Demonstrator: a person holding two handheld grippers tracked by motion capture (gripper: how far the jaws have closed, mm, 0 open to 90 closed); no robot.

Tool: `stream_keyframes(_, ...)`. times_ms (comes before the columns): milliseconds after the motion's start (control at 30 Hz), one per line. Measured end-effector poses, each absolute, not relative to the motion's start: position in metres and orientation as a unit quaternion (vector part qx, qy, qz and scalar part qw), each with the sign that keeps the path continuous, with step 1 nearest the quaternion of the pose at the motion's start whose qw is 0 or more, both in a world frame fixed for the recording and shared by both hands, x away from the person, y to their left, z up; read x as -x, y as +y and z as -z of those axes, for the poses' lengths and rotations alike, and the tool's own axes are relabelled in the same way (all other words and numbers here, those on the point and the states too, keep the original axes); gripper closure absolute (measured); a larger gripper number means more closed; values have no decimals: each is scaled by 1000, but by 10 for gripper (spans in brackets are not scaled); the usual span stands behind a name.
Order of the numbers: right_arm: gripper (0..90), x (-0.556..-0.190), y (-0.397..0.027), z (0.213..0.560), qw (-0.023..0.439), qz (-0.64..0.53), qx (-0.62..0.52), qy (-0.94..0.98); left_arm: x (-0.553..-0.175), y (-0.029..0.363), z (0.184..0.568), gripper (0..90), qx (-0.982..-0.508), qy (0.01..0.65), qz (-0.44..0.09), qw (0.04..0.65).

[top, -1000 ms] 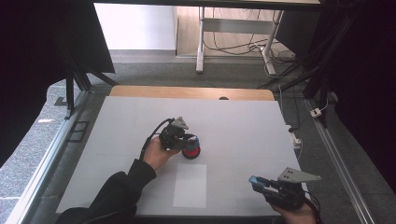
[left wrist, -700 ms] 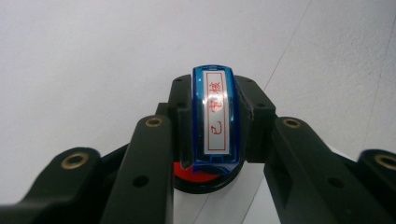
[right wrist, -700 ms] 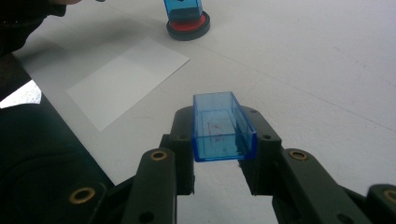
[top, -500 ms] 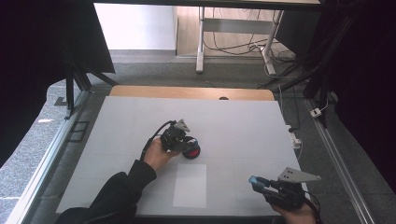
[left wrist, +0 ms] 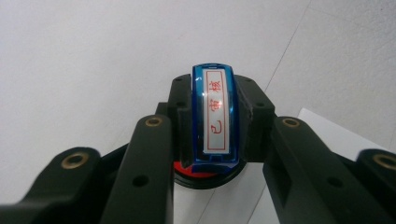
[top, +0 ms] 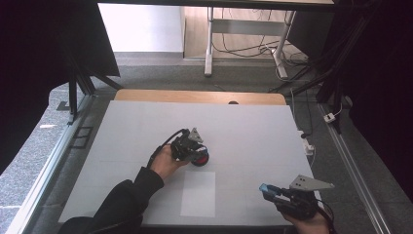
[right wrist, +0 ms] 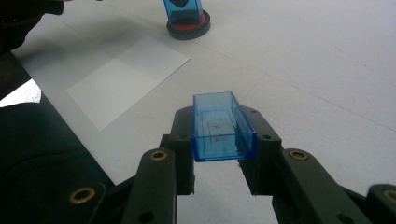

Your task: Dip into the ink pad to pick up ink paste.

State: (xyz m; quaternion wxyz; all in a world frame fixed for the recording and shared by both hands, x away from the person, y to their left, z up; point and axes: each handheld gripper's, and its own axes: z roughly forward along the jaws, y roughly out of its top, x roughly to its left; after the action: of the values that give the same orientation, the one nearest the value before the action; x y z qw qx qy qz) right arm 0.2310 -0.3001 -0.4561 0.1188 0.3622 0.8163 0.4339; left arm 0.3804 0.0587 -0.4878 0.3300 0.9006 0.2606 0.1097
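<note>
Currently at mid-table: left gripper [top: 195, 148] clamped on blue stamp body [left wrist: 215, 116], both pads pressed against its narrow sides. Label with red characters facing up toward the left gripper camera, framed by a red outline. Stamp body standing upright in a round black ink pad [left wrist: 205, 176] with red inner surface; lower end of stamp touching the red. Same pairing seen from the right gripper view: stamp body [right wrist: 183, 9] seated in ink pad [right wrist: 188, 25], far across the table. In high view, ink pad [top: 200, 158] just beside the left hand [top: 165, 163], roughly central on the white table [top: 253, 131].

Right gripper [top: 270, 191] at the near right edge of the table, held by right hand [top: 311, 225]. Jaws clenched on a translucent blue stamp cap [right wrist: 222, 126], open hollow side facing up, faint red marks visible through its floor. Cap held above the table, well apart from the stamp and ink pad.

White paper sheet [top: 198, 193] lying flat on the table between the two grippers, near the front edge; also seen at [right wrist: 128, 79]. No contact between sheet and either gripper.
</note>
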Motion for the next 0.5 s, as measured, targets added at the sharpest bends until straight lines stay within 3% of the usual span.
stream_keyframes(300,683,-230,-300,456,120,-432,-360,818,-394,72,491,704,-884,293,-48,361)
stream_keyframes(500,683,-230,-300,456,120,-431,-358,820,-397,75,492,704,-881,299,-34,364)
